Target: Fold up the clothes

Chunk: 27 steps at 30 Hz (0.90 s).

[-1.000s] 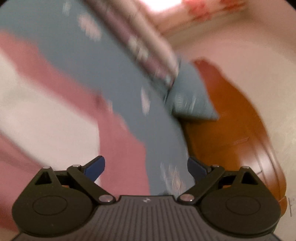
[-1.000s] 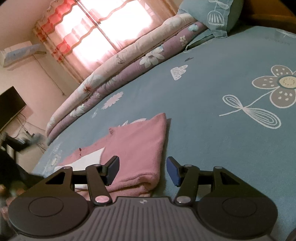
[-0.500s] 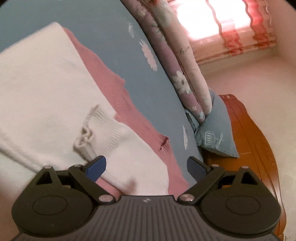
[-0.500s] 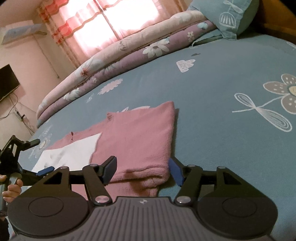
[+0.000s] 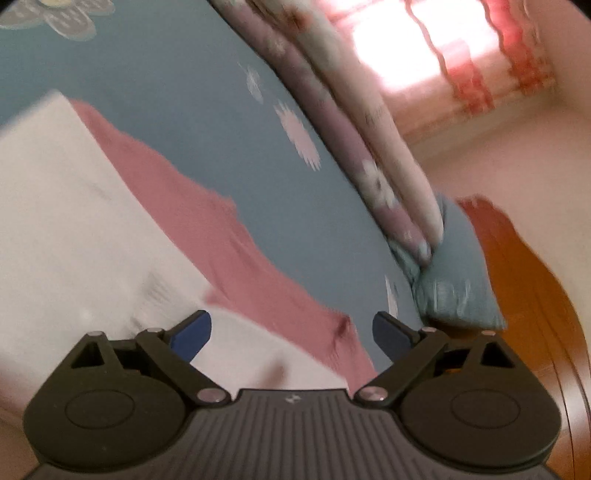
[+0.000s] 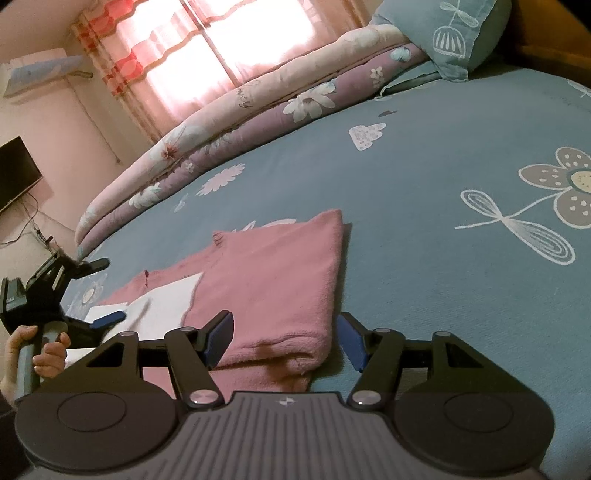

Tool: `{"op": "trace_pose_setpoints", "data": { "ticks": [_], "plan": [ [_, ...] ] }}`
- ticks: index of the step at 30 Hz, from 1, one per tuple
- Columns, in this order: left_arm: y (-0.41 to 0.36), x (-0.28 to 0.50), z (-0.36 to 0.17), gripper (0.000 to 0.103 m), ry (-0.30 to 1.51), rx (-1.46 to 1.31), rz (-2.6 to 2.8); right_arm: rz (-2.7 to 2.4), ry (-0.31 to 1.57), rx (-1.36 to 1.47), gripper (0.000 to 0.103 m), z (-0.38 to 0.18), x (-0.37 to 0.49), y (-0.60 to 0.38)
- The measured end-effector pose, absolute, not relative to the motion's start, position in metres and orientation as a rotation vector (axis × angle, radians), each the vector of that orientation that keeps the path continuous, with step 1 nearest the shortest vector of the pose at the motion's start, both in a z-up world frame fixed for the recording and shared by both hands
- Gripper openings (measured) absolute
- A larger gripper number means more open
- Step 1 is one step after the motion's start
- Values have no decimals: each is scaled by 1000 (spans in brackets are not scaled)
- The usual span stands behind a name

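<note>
Two garments lying stacked on the blue flowered bedsheet (image 6: 424, 177): pink sweater (image 6: 273, 280) underneath, folded into a thick pad with a rolled near edge, and white sweater (image 5: 66, 229) spread over its left part, ribbed knit showing faintly. Right gripper (image 6: 285, 339) hovering low over the pink fold's near corner, fingers spread wide, gripping nothing. Left gripper (image 5: 291, 338) likewise gaping wide above the white cloth, nothing between the blue pads (image 5: 192, 334). Showing at the left edge of the right view too, held by a hand (image 6: 44, 350) wrapped round its handle. Blurring badly in the left view, so the white sweater's cuff or hem possibly bunched near the left pad, hard telling. Cutting off both garments' near ends behind the gripper bodies. Lying along the far side: rolled floral quilt (image 6: 236, 122), with a teal pillow (image 6: 458, 33) at its end.
</note>
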<state>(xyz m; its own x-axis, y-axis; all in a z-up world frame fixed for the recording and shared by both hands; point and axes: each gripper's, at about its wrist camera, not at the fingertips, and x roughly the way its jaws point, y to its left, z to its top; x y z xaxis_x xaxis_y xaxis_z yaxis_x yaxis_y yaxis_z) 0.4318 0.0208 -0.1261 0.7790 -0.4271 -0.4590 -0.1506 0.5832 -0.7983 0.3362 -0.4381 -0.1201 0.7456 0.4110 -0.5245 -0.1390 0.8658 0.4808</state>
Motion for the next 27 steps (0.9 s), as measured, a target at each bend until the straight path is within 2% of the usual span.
{"op": "trace_pose_setpoints", "data": {
  "ticks": [7,13,15,16,19,23,27],
  "plan": [
    [43,415,-109,95,654,-989,-173,298,649,450,67,-115,333,-441],
    [23,412,-120,96,770,-929,-242,304,670,391,67,-111,333,-426],
    [28,406,-125,92,789,-883,-180,303,673,370,67,-109,332,-422],
    [32,400,-122,88,787,-889,-152,302,674,361,67,-108,332,-421],
    [41,373,-108,88,781,-872,-111,301,666,359,68,-104,330,-423],
    [41,323,-79,94,779,-771,-162,344,664,426,68,-101,327,-425],
    [34,289,-86,94,863,-661,-269,455,682,546,68,-101,325,-428]
  ]
}}
